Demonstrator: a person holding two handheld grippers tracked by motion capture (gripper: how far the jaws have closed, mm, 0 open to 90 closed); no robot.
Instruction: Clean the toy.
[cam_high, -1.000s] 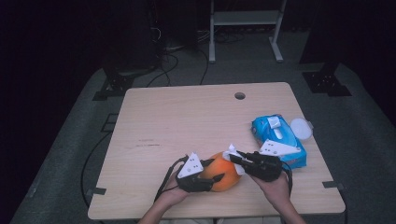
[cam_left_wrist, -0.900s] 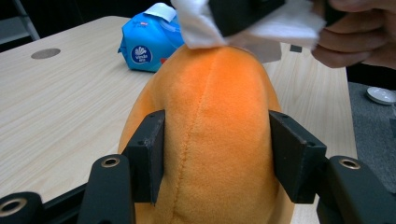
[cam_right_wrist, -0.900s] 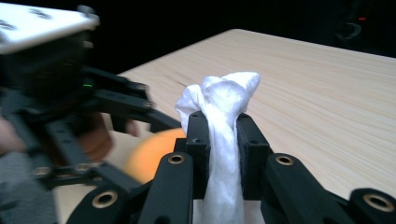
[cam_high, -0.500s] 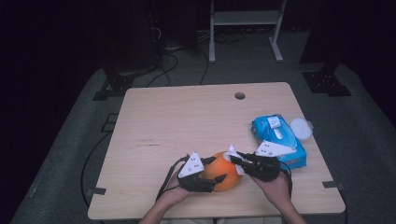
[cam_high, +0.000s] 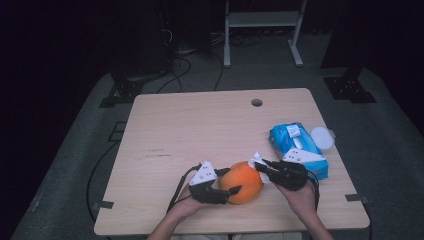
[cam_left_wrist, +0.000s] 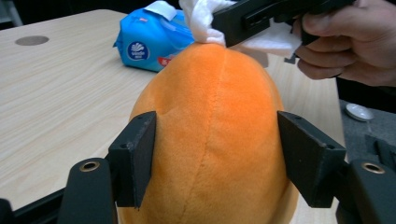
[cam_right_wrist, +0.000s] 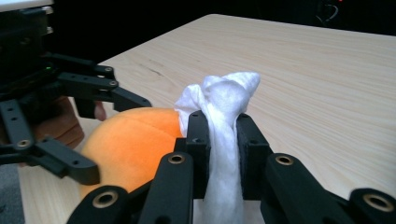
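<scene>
Rests on the table (cam_high: 200, 125) close to the near edge, a little right of centre: an orange plush (cam_high: 245, 180), rounded, with a seam running over its top. Straddles it from the left: the left gripper (cam_high: 231, 181), jaws partly open with one pad against each side of the plush, as seen in the left gripper view; has just been closing those jaws a little, with the plush between them. Shows no clear dent under the pads, so a light hold at most. Comes in from the right: the right gripper (cam_high: 257, 164), jaws almost fully closed and pinching a bunched white wipe (cam_high: 257, 159). Sticks up past the fingertips in the right gripper view, twisted into a knot-like tuft, with the plush just to its left. Touches the far top of the plush with the wipe in the left gripper view, gripper level above it, person's right hand (cam_left_wrist: 345, 42) wrapped round the handle. Lies just right of that gripper, on the right part of the table: a blue pack (cam_high: 295, 145) with a white flap on top. Sits just beside the pack's far right corner: a round white lid (cam_high: 321, 137). Marks the far middle of the table: a small hole (cam_high: 257, 102), well apart from everything else.
</scene>
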